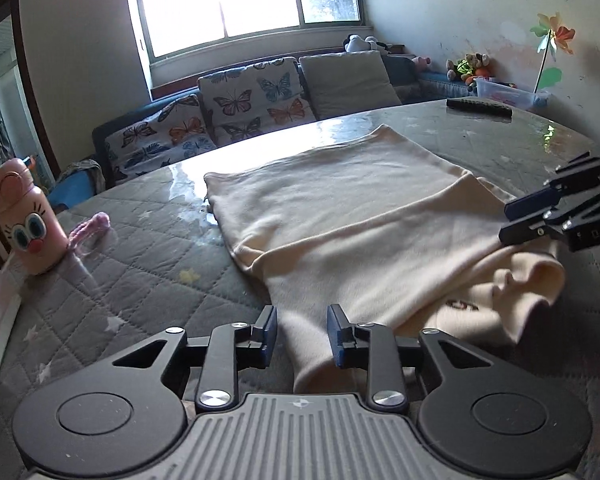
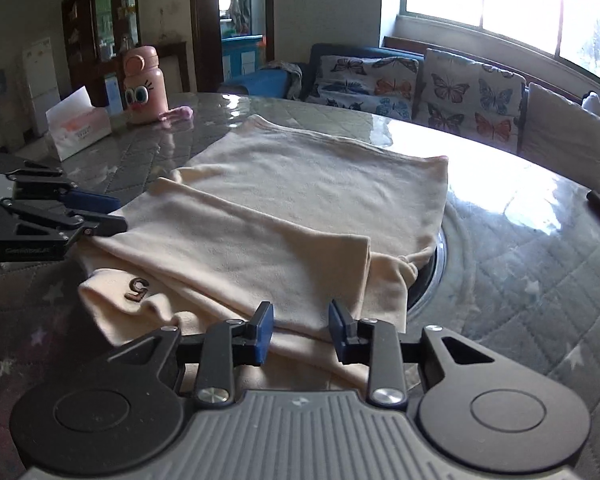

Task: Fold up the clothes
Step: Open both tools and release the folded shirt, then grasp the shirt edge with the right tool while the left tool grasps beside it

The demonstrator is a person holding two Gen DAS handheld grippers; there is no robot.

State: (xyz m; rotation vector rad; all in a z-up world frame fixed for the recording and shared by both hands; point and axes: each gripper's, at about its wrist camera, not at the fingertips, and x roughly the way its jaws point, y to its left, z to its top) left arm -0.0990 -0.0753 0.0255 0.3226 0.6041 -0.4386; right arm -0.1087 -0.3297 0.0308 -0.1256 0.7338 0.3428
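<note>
Garment: cream top (image 1: 340, 216) lay partly folded on the quilted table (image 1: 140, 256).
Handling: looked soft, light, floppy; best pinched at hems.
Claws: left gripper (image 1: 302, 336) and right gripper (image 2: 300, 334) both parted, gripping nothing.

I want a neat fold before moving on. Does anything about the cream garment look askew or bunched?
Yes. The cream garment lies mostly flat on the table, but its near end is bunched: a rumpled roll bearing a dark "5" mark sticks out beyond the folded layer, whose edge runs slanted.
</note>
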